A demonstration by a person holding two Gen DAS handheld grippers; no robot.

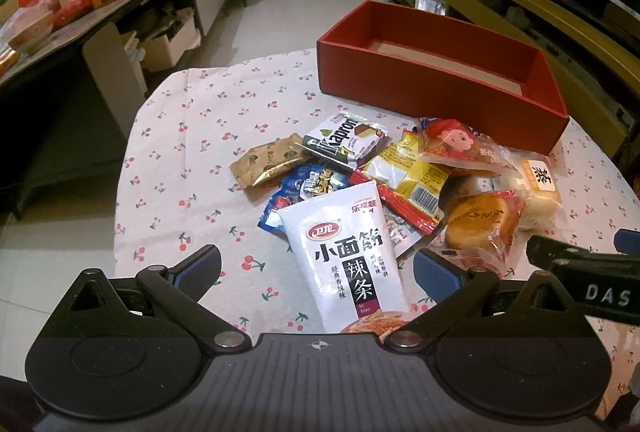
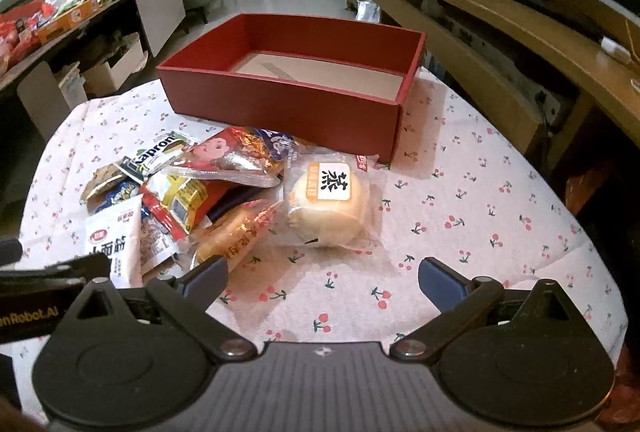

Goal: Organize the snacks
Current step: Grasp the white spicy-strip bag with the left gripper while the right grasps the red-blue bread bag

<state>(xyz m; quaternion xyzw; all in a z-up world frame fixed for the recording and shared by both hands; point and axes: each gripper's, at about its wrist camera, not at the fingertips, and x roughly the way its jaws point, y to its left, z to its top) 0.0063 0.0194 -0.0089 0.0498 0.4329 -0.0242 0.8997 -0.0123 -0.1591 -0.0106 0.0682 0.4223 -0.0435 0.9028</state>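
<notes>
Both the left gripper (image 1: 316, 264) and right gripper (image 2: 323, 274) hover with jaws spread, grasping nothing. The snack pile (image 1: 384, 184) lies mid-table on the cherry-print cloth (image 2: 480, 200), near the empty red box (image 2: 288, 100) at the far side. A white spicy-strip pouch (image 1: 348, 252) lies between the left fingers.

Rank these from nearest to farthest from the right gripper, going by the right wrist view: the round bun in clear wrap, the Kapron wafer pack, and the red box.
From the right gripper:
1. Round bun, just ahead on the cloth, right edge of the pile.
2. Kapron wafer pack, farther back, on the left side.
3. Red box, farthest, behind the pile, empty.
</notes>
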